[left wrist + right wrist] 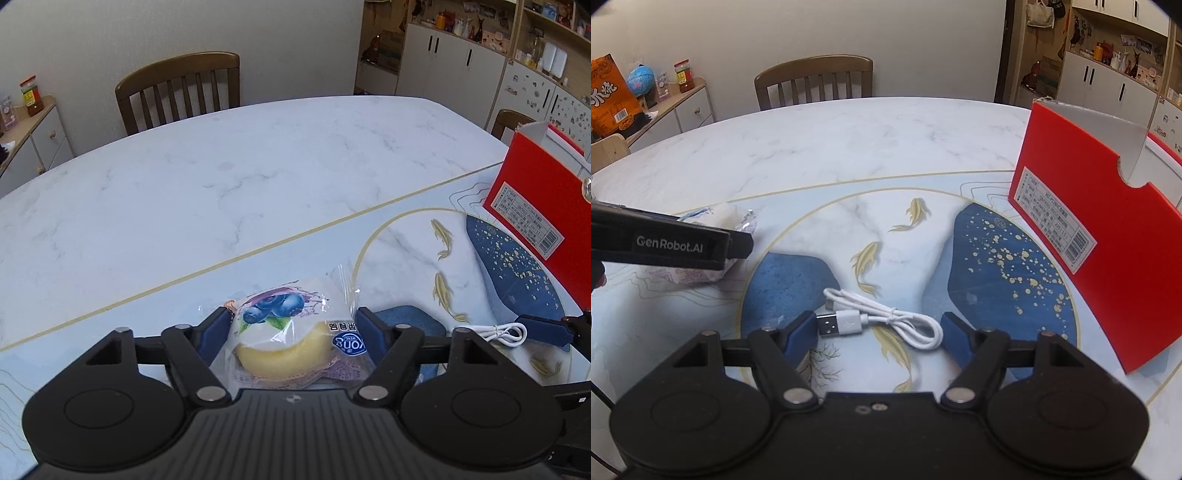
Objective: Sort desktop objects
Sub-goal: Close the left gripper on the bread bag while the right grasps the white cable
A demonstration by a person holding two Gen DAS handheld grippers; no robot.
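Note:
A clear-wrapped bun with a blueberry print (291, 343) lies on the table mat between the blue pads of my left gripper (291, 325). Both pads touch the wrapper's sides. From the right wrist view the left gripper (672, 243) reaches in from the left over that packet (731, 218). A coiled white USB cable (886, 317) lies on the mat between the fingers of my right gripper (879, 328), which stands open. The plug sits close to the left pad. One right finger (546, 328) and the cable (498, 332) show at the left wrist view's right edge.
An open red cardboard box (1108, 240) (535, 206) stands tilted at the right on the marble table (221, 177). A wooden chair (177, 88) stands at the far side. Cabinets with jars and shelves line the walls behind.

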